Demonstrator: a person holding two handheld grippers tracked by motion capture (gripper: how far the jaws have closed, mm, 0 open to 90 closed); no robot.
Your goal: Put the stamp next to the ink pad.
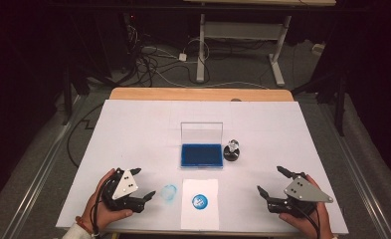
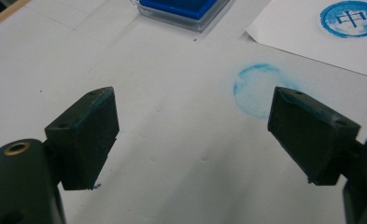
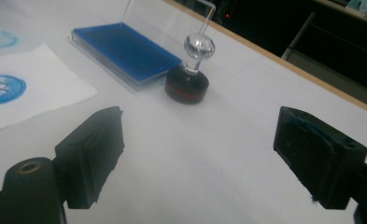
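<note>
We see a white-covered desk (image 1: 133,129) with a wooden far edge, and near its middle an open ink pad with a deep blue cushion in a clear plastic case (image 1: 201,155), its transparent lid standing upright behind it. Just to the right of the pad stands a round stamp with a dark base and a clear glass-like knob (image 1: 232,151), upright and apart from the case. In front of the pad lies a white rectangular sheet of paper (image 1: 200,219) bearing a round blue stamped mark (image 1: 199,201), and just left of the sheet a fainter blue smudged ring (image 1: 169,193) marks the desk cover itself. Our left gripper (image 1: 139,184) rests at the near left edge, jaws spread wide and empty, the smudged ring just beyond its right jaw. Our right gripper (image 1: 271,180) sits at the near right, well apart from the stamp, jaws likewise wide apart and holding nothing.
</note>
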